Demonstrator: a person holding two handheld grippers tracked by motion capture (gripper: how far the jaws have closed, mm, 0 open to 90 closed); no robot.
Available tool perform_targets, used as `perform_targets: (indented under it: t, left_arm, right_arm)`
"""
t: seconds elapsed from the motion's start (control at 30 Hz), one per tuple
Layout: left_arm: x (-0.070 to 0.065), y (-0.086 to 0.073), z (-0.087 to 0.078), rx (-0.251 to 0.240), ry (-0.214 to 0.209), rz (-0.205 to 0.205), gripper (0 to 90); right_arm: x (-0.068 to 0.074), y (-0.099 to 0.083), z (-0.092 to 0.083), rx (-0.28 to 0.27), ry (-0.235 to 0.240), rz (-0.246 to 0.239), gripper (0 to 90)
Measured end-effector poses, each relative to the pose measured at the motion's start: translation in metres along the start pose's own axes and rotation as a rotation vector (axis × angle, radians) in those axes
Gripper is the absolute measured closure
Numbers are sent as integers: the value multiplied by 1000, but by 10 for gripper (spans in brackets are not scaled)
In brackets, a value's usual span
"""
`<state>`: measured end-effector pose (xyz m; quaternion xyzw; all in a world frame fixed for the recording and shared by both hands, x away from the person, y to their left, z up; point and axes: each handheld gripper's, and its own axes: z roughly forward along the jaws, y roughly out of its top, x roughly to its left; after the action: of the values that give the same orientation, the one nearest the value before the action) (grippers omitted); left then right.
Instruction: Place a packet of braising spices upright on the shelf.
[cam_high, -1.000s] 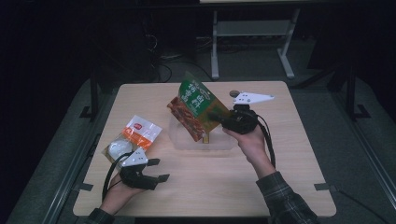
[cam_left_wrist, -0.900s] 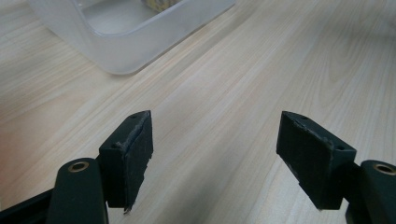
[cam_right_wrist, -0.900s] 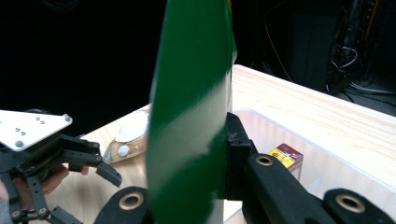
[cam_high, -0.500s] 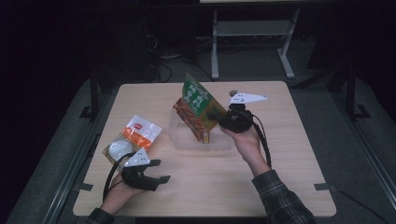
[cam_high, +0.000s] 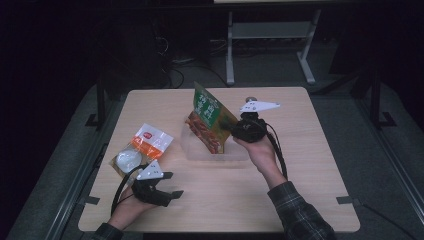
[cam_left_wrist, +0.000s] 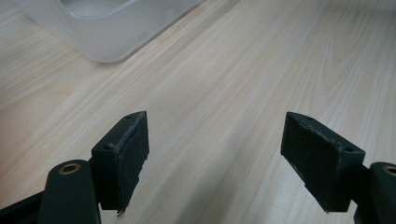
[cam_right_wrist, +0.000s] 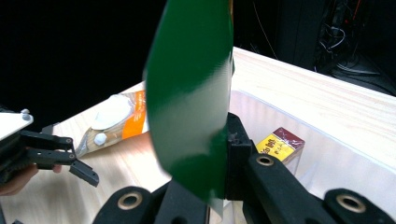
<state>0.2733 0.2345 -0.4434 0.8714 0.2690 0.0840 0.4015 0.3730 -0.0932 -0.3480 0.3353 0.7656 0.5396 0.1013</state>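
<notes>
A green and brown snack pouch (cam_high: 207, 117) hangs tilted over a clear plastic bin (cam_high: 192, 150) at the table's middle. My right gripper (cam_high: 230, 127) is shut on the pouch's right edge. In the right gripper view the pouch's green back (cam_right_wrist: 196, 93) is pinched between the jaws of the right gripper (cam_right_wrist: 219, 154), above the bin (cam_right_wrist: 327, 158), which holds a small yellow and brown box (cam_right_wrist: 279, 143). My left gripper (cam_high: 172, 185) rests open on the table at the front left. The left gripper (cam_left_wrist: 215, 154) has only bare wood between its pads.
An orange and white packet (cam_high: 142, 147) lies on the table (cam_high: 300, 165) just behind the left gripper. A corner of the bin (cam_left_wrist: 107, 32) is at the top left of the left gripper view. Dark floor and a metal stand lie beyond the table's far edge.
The right hand has shifted slightly to the left with the pouch, staying over the bin. The left gripper has not moved.
</notes>
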Motion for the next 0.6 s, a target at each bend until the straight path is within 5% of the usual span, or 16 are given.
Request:
perform_targets:
  t: [0.6]
  left_arm:
    - [-1,0,3,2,-2,10,225]
  right_arm:
    - [0,2,19,25,7,-8,890]
